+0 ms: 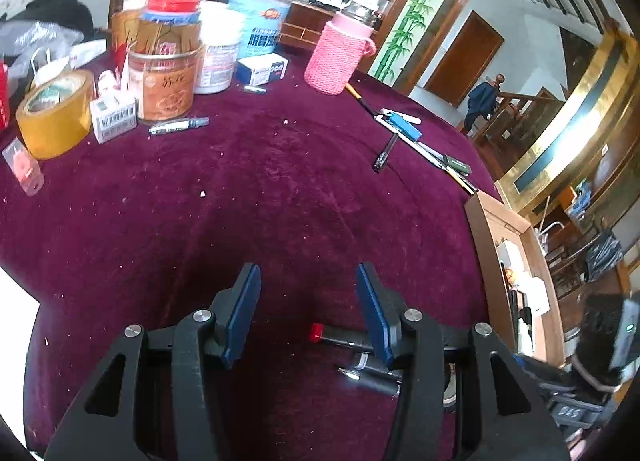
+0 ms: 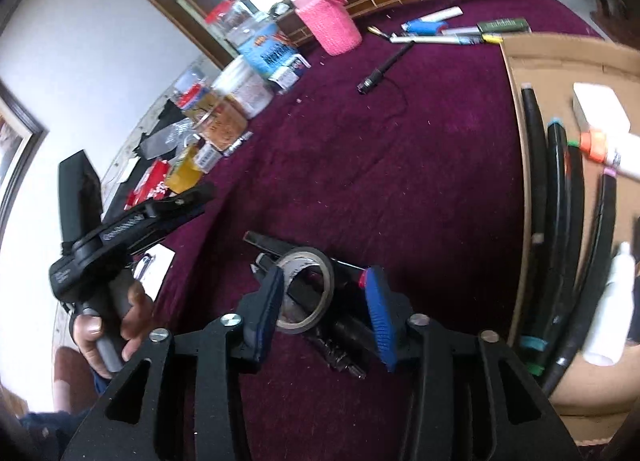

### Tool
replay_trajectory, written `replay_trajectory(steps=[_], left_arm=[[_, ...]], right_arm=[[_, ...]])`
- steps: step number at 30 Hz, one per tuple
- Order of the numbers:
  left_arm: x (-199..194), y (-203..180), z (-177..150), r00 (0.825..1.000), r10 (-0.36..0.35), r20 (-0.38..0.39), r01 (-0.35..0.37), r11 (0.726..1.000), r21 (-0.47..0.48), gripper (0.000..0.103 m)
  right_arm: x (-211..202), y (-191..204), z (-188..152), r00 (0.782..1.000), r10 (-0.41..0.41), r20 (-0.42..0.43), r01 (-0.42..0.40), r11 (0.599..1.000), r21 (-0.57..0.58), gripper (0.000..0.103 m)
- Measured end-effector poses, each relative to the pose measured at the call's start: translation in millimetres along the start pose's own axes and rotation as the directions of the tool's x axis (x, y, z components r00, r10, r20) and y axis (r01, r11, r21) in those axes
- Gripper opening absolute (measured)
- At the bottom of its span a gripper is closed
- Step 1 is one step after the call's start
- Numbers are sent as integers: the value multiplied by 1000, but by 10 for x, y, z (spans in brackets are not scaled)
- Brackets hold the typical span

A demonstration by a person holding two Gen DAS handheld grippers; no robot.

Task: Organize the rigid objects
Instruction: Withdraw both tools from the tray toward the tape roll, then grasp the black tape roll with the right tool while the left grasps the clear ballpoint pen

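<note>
Over the tape roll (image 2: 306, 289), parted right tongs (image 2: 326, 301)

**Counts on the maroon table**

One pink knitted cup (image 1: 335, 57). One yellow tape roll (image 1: 54, 113), one clear tape ring (image 2: 306, 285). One cardboard box (image 2: 560, 61) holding four black markers (image 2: 534, 165) (caps differ) and two white bottles (image 2: 608, 301). One blue lighter (image 1: 404, 125). One red-capped pen (image 1: 340, 337). Jars at the back: roughly six, overlapping.

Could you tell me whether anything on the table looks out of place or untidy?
Yes: pale crumbs speckle the maroon tablecloth, and pens lie in a loose pile near its far edge, outside the cardboard box.
</note>
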State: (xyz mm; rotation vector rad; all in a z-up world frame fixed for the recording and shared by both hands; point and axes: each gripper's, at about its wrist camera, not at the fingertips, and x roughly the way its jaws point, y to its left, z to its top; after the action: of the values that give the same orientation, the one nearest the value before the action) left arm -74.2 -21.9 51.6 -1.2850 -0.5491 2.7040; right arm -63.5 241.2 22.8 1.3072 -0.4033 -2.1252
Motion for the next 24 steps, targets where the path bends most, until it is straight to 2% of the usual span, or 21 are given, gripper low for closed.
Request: replay_trajectory(steps=[3, 5, 7, 9, 11, 13, 14, 16, 18, 24], left_arm=[[-6, 15, 8, 1000, -11, -4, 11, 1000, -10, 47], [-19, 4, -2, 1000, -11, 0, 11, 1000, -7, 47], [-24, 4, 2, 1000, -16, -2, 16, 1000, -8, 47], [-33, 18, 4, 1000, -17, -2, 17, 1000, -15, 47], [-41, 34, 10, 1000, -21, -2, 21, 1000, -21, 47], [-52, 56, 21, 1000, -20, 4, 20, 999, -30, 47], [-54, 63, 27, 1000, -21, 5, 21, 999, -32, 47], [-44, 74, 28, 1000, -20, 1, 20, 999, -36, 47], [-30, 79, 23, 1000, -28, -11, 27, 999, -39, 47], [-39, 84, 31, 999, -35, -12, 34, 999, -39, 47]], right_arm=[[85, -21, -61, 1000, 12, -29, -12, 1000, 13, 42], [88, 62, -126, 1000, -8, -19, 7, 1000, -30, 50], [115, 122, -194, 999, 33, -42, -34, 999, -22, 59], [238, 201, -314, 992, 86, -96, -87, 996, -10, 59], [267, 344, -399, 993, 68, -97, -73, 996, -53, 60], [294, 498, -475, 978, 152, -143, -162, 985, -57, 59], [273, 544, -492, 973, 181, -140, -191, 980, -57, 59], [167, 616, -475, 985, 140, -97, -150, 983, -103, 59], [74, 611, -430, 998, 44, -47, -51, 988, -147, 59], [104, 518, -424, 998, -53, -42, 46, 985, -167, 59]])
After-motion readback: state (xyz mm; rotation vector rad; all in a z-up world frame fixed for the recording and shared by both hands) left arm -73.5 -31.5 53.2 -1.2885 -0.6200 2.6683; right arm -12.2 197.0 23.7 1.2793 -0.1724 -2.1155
